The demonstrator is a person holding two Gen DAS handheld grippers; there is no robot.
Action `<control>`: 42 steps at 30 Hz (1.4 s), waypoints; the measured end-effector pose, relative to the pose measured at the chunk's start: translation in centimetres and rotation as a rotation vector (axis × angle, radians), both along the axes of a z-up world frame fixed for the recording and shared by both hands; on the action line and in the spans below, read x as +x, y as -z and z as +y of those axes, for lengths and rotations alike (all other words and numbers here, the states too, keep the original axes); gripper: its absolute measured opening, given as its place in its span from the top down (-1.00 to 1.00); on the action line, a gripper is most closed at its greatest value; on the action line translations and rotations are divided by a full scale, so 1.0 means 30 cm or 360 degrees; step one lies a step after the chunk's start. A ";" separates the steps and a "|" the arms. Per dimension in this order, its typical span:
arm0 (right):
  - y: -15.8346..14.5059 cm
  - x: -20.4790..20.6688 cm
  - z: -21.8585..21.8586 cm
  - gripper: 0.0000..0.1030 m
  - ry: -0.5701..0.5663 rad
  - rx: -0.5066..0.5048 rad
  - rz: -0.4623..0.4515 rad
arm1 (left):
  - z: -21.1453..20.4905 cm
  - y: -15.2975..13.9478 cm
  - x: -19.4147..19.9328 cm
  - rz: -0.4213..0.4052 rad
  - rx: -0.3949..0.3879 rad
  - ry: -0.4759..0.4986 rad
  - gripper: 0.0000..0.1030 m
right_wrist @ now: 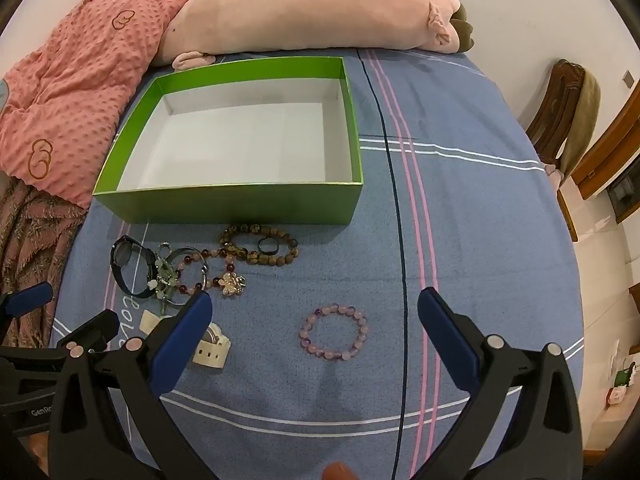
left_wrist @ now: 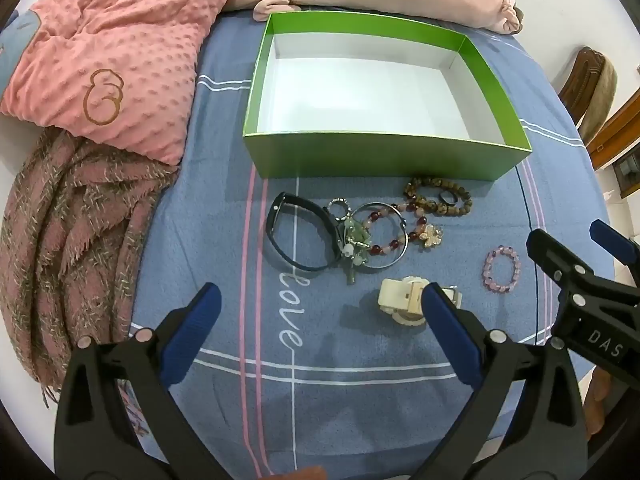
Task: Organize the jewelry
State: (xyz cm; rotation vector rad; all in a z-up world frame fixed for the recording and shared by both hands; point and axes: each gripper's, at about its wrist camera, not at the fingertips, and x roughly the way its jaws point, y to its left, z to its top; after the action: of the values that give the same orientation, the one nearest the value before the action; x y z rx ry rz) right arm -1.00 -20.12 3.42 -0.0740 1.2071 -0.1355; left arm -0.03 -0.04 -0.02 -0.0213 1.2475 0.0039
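An empty green box [left_wrist: 384,160] [right_wrist: 224,204] with a white inside stands on the blue bedsheet. In front of it lies a cluster of jewelry: a black watch [left_wrist: 288,236] [right_wrist: 128,264], a silver bangle [left_wrist: 390,236], a red and pink bead bracelet [left_wrist: 384,246] [right_wrist: 192,268], a brown bead bracelet [left_wrist: 436,196] [right_wrist: 260,246] and a gold flower brooch [left_wrist: 432,236] [right_wrist: 232,284]. A cream watch [left_wrist: 400,300] [right_wrist: 212,350] and a pink bead bracelet [left_wrist: 502,268] [right_wrist: 334,332] lie nearer. My left gripper [left_wrist: 320,304] is open above the sheet. My right gripper [right_wrist: 316,312] hovers open over the pink bracelet.
A pink dotted blanket [left_wrist: 116,52] and a brown fringed throw [left_wrist: 68,240] lie at the left. A long pink plush pillow [right_wrist: 312,8] rests behind the box. A wooden chair [right_wrist: 568,116] stands past the bed's right edge.
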 end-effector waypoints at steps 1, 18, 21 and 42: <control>0.000 0.000 0.000 -0.97 0.0000 0.0002 0.0000 | -0.001 0.000 -0.001 0.0000 0.0001 0.0000 -0.96; 0.011 0.002 0.004 -0.97 0.0001 0.0008 0.0008 | -0.003 0.010 -0.014 0.0010 -0.0004 -0.0002 -0.96; 0.015 -0.008 0.009 -0.97 -0.0003 0.0007 0.0006 | -0.004 0.013 -0.020 0.0010 0.0001 -0.0004 -0.96; 0.029 -0.003 0.012 -0.97 0.0005 0.0022 0.0024 | 0.007 0.032 -0.013 0.0025 -0.0004 -0.0010 -0.96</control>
State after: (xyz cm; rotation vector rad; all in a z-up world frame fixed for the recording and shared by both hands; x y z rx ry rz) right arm -1.08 -19.74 2.56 -0.0610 1.2231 -0.1296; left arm -0.43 0.16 -0.98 -0.0277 1.2632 0.0082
